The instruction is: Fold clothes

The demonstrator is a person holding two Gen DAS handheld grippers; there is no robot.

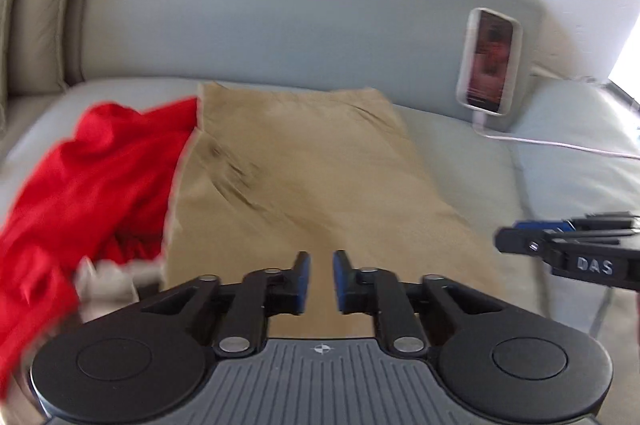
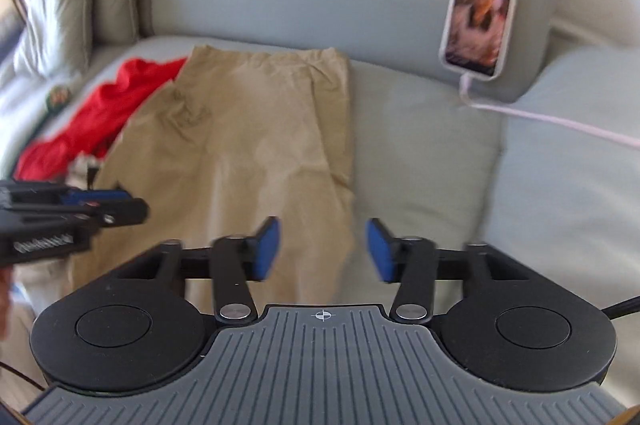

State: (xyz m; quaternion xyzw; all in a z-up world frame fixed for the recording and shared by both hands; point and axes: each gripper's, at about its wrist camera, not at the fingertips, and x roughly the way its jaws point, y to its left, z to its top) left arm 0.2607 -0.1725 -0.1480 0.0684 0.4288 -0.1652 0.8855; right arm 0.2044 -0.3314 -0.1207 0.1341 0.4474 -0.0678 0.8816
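A tan garment [image 1: 304, 169] lies flat on the pale grey sofa seat [image 2: 420, 129], running from centre toward 12 o'clock. A crumpled red garment [image 1: 84, 177] touches its edge at 9 o'clock. The left gripper [image 1: 321, 281] hangs over the tan cloth at 6 o'clock, jaws narrowly parted, pinching nothing. The right gripper [image 2: 323, 249] stands spread, empty. A phone [image 2: 478, 15] leans on the backrest at 2 o'clock.

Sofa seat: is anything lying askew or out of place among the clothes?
The red garment lies crumpled in a heap left of the flat tan garment, one edge tucked under it. A phone leans against the backrest with its cable trailing across the seat.
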